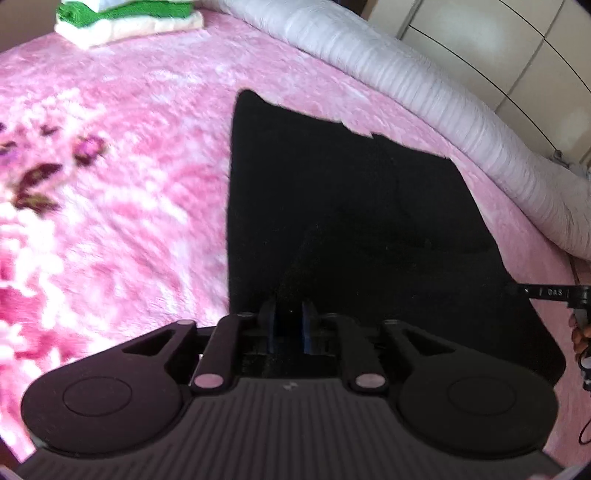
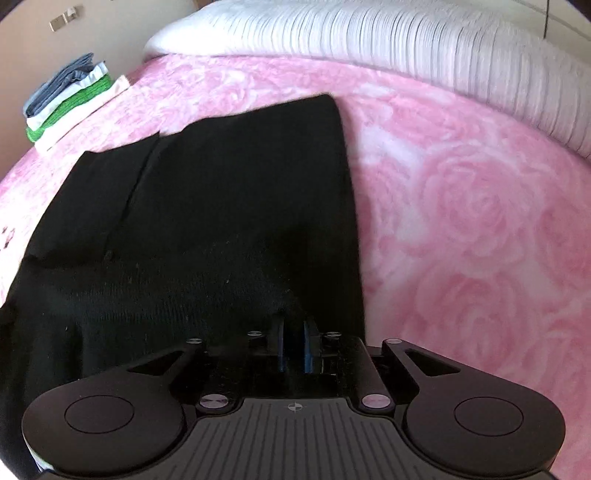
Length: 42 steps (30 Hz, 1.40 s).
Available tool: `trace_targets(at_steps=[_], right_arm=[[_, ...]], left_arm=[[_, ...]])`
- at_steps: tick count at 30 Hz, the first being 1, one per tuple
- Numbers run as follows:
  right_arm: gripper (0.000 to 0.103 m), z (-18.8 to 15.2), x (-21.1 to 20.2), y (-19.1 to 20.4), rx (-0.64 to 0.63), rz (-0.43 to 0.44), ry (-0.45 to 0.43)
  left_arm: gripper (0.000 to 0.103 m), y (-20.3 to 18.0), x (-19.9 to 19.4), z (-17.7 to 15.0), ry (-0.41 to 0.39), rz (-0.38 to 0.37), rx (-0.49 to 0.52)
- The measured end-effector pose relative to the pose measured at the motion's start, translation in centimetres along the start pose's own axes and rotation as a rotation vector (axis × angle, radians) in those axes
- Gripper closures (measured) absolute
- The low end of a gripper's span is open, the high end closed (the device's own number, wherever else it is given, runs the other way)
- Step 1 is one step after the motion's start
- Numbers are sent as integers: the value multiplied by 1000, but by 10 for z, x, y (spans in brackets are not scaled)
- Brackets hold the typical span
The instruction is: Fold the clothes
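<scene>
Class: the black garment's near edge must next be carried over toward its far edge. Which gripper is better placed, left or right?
Neither alone: left gripper and right gripper each pinch the black garment's near edge at opposite corners, so both lift together.

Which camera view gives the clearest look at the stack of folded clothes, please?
The right wrist view: the stack of folded clothes shows whole there, grey, white, green and cream layers. The left wrist view cuts it off at the frame's top edge.

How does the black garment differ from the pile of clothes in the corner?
The black garment lies spread wide and flat near the grippers; the pile is folded small and stacked far off. The garment is one dark piece; the pile shows grey, white, green and cream layers. Both rest on the pink blanket.
</scene>
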State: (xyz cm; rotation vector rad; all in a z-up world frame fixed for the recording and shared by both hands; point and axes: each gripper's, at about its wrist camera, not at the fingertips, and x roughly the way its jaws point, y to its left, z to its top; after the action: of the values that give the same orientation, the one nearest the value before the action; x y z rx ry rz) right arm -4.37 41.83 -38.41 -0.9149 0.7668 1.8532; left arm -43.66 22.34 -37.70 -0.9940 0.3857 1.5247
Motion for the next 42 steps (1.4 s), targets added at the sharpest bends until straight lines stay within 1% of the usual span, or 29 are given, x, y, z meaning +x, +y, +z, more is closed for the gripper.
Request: trace_targets(at_steps=[1,3,5,6,8,10,12,13,15,16,19,20,21,22,23,24,25,27,28,30,31,32,34,36,37,38,39,40,42], right_arm=[[81,1,-6,1,2,-25,-6],[77,-2,-25,4,7,-58,-43],[76,-10,-42,11,-18,-34,-63],[76,-17,-47,18,-39,-14,-54],[76,-31,-55,33,-85,26,-31],[76,-50,-56,50,-151,57,9],[76,-71,-53,63,-241,49,48],[76,-81,-53,63,-286,30,53],[76,-97,-56,49,-338,5,32],[76,-99,-59,39,-324,10,28],[76,-93,-69,13,-238,-3,54],[76,-90,-73,8,-206,-16,64],[76,-89,-81,4,-141,-14,64],[76,-89,-89,-1,-68,-9,62],[76,-89,-96,-5,4,-3,60],[72,-93,-103,-12,122,22,52],[59,-98,-110,-20,249,50,43],[44,-112,-120,-36,521,114,26],[43,-122,-119,-42,638,147,25],[43,-144,-115,-53,839,200,30],[43,-149,-111,-56,886,206,26],[43,-153,-108,-59,925,209,20],[43,-161,-101,-65,1004,215,8],[43,-160,-96,-70,1019,221,-3],[45,-159,-93,-73,1023,224,-9],[51,-157,-92,-74,1017,223,-14],[88,-153,-91,-72,991,213,-13],[93,-148,-91,-73,963,198,-6],[96,-139,-94,-71,882,163,-6]], left_arm=[[91,0,-7,0,-13,17,-7],[91,-4,-22,-1,-29,28,-19],[91,-12,-31,-7,-12,-1,-11],[91,-20,-33,-12,1,-21,1],[91,-36,-36,-27,31,-66,55],[91,-51,-35,-47,72,-88,141],[92,-55,-33,-65,108,-60,222],[95,-49,-34,-71,108,-45,238],[99,-38,-38,-83,108,-15,271],[100,-32,-41,-85,111,-1,266],[100,-22,-57,-78,112,67,211],[100,-19,-64,-76,109,81,168],[100,-14,-73,-74,101,79,89],[99,-8,-84,-75,91,63,-20],[86,-1,-93,-78,80,41,-143],[79,7,-101,-84,64,14,-274],[69,16,-108,-93,41,-22,-423],[68,31,-110,-116,13,-80,-699],[68,38,-108,-127,4,-94,-814],[68,45,-100,-142,-18,-85,-936],[68,49,-95,-149,-30,-79,-985],[68,50,-90,-152,-41,-77,-1019],[69,47,-78,-151,-60,-86,-1046],[73,45,-70,-153,-62,-102,-1034],[76,44,-69,-151,-57,-96,-1003],[85,42,-69,-147,-50,-84,-959],[87,40,-69,-144,-43,-73,-914],[90,38,-69,-140,-36,-61,-870],[91,34,-77,-128,-46,-36,-736]])
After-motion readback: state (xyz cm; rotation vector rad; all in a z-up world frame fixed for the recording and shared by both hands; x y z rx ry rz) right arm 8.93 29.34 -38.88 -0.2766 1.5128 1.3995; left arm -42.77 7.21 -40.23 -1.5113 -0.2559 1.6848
